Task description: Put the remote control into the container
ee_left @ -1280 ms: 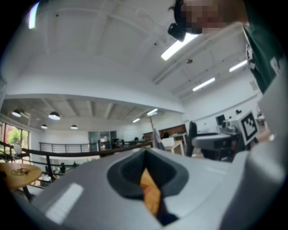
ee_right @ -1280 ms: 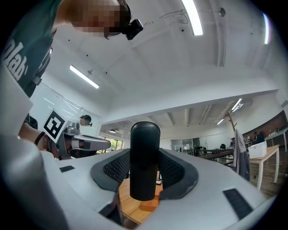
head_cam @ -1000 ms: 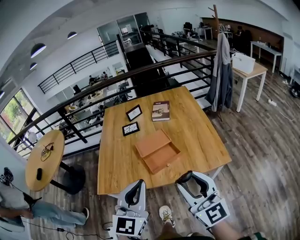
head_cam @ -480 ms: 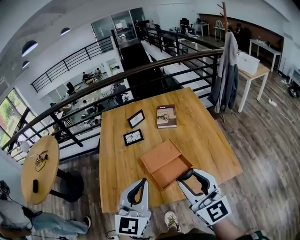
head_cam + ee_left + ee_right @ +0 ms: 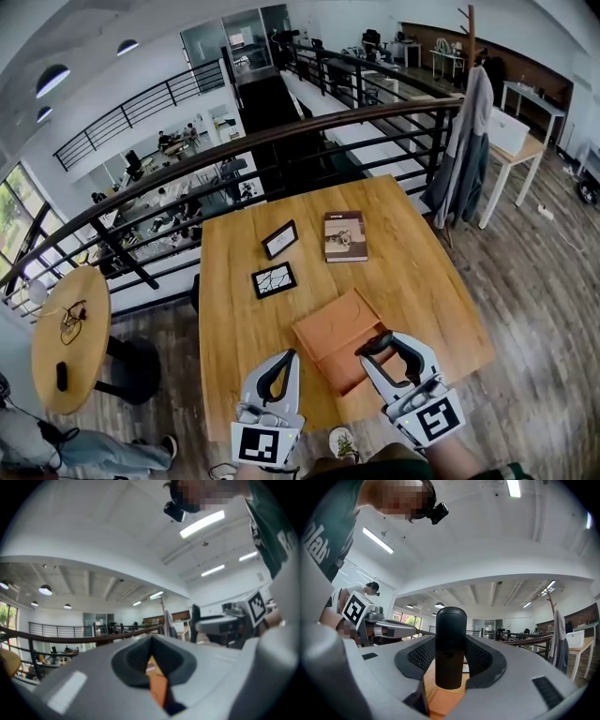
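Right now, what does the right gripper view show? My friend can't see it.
A black remote control stands upright, clamped between the right gripper's grey jaws. Below it you can see the wooden table and the orange container. A dark railing runs behind.

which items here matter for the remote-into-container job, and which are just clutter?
Job:
- remote control, held in the right gripper
- container, open on the table

Lying about:
- book
- far frame
- near frame
- coat on its stand, off the table
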Available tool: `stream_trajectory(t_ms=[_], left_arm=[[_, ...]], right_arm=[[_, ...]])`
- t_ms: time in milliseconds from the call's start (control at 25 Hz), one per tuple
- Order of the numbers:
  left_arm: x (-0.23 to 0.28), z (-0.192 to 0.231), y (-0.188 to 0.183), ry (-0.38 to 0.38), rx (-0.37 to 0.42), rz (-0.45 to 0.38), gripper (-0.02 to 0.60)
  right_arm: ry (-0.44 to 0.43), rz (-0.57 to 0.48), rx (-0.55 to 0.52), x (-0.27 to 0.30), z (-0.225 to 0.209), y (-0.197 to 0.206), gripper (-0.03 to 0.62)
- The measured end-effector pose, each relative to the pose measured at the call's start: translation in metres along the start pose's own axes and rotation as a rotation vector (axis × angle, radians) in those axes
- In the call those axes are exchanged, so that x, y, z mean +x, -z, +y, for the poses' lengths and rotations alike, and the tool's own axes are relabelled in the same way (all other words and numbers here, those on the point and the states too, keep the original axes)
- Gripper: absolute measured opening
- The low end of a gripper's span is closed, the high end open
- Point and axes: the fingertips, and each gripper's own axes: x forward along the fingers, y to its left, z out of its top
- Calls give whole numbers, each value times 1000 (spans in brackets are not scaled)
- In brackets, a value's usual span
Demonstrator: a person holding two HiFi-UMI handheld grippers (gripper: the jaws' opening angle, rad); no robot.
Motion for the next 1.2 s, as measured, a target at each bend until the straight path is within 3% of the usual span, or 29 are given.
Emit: stream_trajectory(t_ms=[360,560,1200], left_arm=[[-1,17,4,1,-44,-21,0],[-9,21,5,-26,-17,-5,0],[11,18,-3,-120,-51,-23,0]], right_arm=[[9,17,-21,10,9,-1,199],[-8,1,-32,11,11,-10,199],[-83,18,-14,26,-16,-3,199]])
